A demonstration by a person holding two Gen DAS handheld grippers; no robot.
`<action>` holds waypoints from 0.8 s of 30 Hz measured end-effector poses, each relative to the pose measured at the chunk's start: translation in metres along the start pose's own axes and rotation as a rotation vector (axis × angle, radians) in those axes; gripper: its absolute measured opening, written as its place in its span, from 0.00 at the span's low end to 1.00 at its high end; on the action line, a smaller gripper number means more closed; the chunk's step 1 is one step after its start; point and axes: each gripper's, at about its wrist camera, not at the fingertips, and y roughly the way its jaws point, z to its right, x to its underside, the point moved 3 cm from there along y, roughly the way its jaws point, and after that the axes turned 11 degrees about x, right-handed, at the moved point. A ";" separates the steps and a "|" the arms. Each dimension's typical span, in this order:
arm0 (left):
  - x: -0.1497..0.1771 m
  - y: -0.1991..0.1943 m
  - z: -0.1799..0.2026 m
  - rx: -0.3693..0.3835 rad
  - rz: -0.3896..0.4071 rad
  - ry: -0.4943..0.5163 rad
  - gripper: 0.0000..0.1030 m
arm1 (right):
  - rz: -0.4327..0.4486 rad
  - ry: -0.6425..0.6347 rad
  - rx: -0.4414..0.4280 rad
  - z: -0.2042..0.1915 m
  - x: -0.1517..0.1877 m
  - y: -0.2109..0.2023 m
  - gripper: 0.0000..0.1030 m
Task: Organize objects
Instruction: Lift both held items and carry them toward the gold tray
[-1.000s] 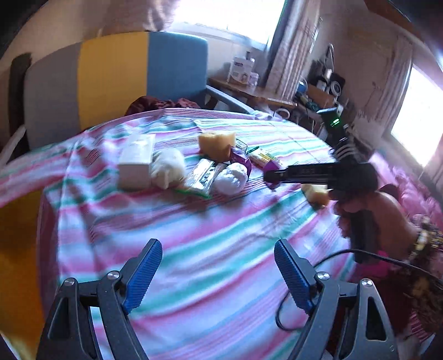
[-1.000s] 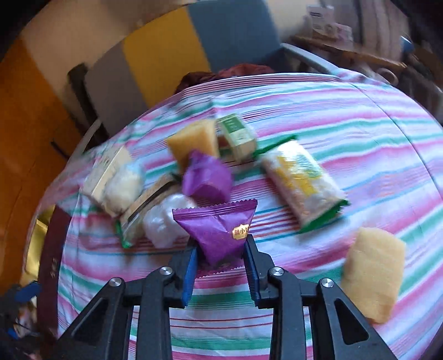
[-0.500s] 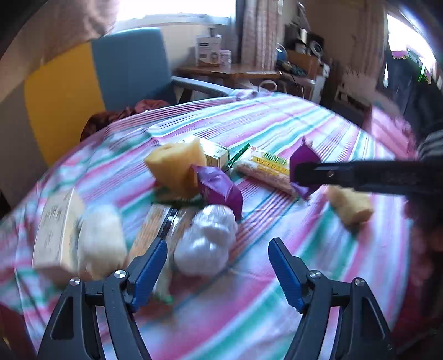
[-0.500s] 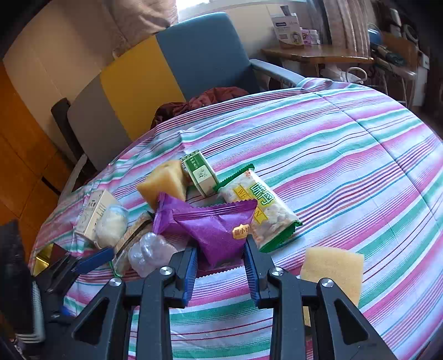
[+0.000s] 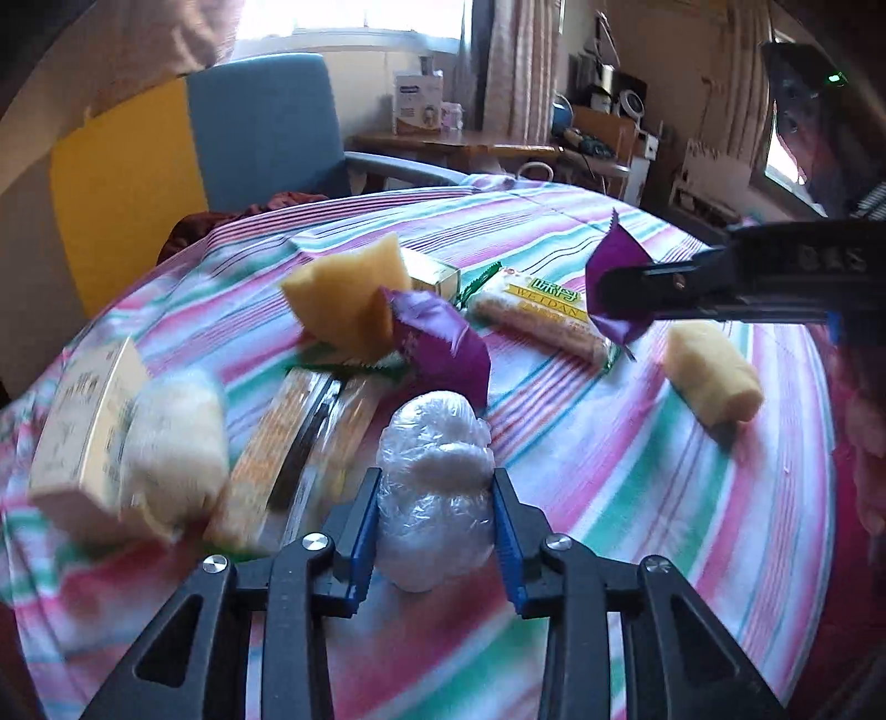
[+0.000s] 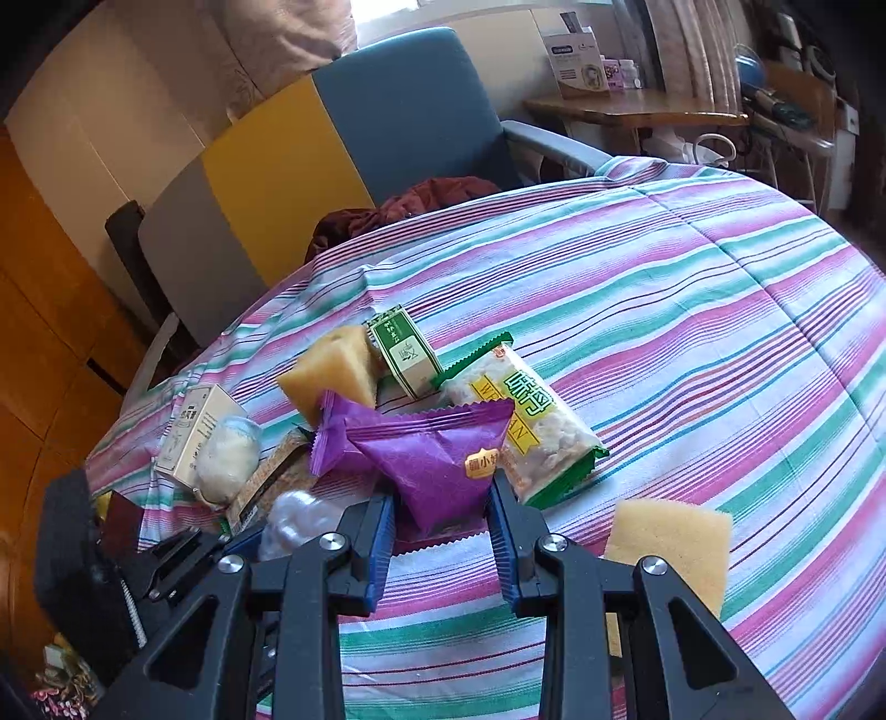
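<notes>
You're working at a round table w/ a pink, green & white striped cloth [image 6: 692, 310]. Behind it sits a chair [image 6: 410, 111] w/ blue, yellow & grey back panels, dark red fabric [image 6: 410, 202] bunched on its seat. Bright window [image 5: 354, 22] w/ curtains [image 5: 515, 61] behind; wooden side table [image 6: 637, 108] holds a white box [image 6: 576, 63]. Orange-brown wood panels [image 6: 44, 310] to your left.
</notes>
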 end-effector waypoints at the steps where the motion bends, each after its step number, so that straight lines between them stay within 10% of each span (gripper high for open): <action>1: 0.004 -0.005 0.001 0.000 0.010 -0.002 0.35 | -0.001 -0.003 -0.001 -0.001 0.000 0.000 0.31; 24: 0.094 -0.086 0.007 0.044 0.095 -0.170 0.34 | -0.023 -0.233 -0.132 -0.061 0.027 0.005 0.31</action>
